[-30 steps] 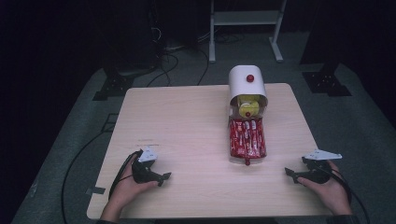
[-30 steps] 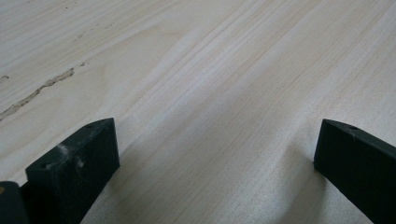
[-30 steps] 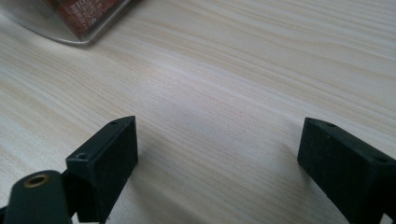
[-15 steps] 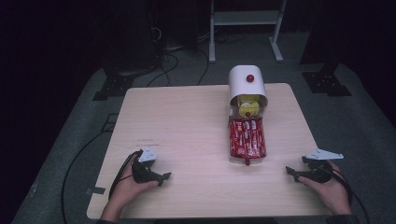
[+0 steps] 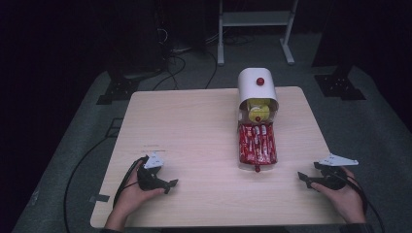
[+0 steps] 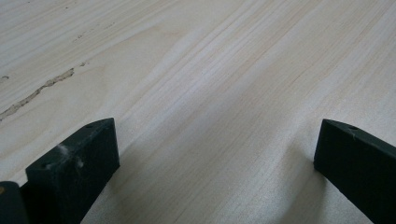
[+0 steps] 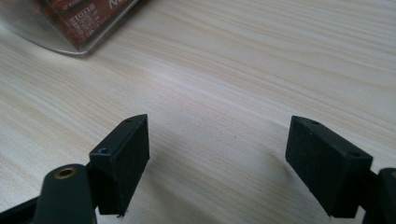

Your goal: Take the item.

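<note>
Loads of bare wooden table (image 5: pixel 194 126) ahead of my left gripper (image 6: pixel 215 154), jaws spread wide over plain wood. Only obstacle is the white dispenser (image 5: pixel 256 87) with its clear tray of red packets (image 5: pixel 257 143), between and beyond my hands, corner (image 7: pixel 70 28) near my right gripper (image 7: pixel 217 149).

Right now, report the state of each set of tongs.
Left tongs: open, holding nothing, over bare table.
Right tongs: open, holding nothing, near the clear tray of red packets.
</note>
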A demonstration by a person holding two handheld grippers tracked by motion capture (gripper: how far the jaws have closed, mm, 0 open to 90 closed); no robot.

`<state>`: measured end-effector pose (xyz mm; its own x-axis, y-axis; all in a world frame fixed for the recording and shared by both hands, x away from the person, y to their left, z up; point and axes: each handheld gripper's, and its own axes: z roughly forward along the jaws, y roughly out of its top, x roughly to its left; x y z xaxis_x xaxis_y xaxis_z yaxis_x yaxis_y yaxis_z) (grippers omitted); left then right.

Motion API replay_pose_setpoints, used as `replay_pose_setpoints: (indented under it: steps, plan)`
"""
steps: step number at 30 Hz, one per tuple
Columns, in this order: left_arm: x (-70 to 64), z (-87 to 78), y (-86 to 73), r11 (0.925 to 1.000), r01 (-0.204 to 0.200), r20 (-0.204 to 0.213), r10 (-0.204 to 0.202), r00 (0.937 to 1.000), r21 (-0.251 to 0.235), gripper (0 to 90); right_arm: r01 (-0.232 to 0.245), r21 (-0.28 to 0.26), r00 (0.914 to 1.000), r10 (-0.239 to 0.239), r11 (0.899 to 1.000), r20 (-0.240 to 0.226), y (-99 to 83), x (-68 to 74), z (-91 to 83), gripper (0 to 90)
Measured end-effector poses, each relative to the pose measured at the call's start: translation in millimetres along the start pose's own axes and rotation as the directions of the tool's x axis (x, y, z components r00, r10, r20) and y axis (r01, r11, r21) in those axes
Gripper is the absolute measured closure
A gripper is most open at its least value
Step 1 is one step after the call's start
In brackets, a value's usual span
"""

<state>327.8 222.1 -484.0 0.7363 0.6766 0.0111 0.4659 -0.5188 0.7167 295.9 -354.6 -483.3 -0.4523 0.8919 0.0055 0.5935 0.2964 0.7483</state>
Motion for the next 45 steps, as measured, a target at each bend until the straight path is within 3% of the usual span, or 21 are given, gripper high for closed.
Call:
replay_pose_setpoints:
  steps: [45]
  plan:
    - [-0.3,0.3,0.2,1.0000,0.003,-0.002,-0.003,1.0000,-0.001,0.0,-0.003,-0.055,0.9999,0.002,0.998,-0.016,30.2,4.3,-13.2,22.0]
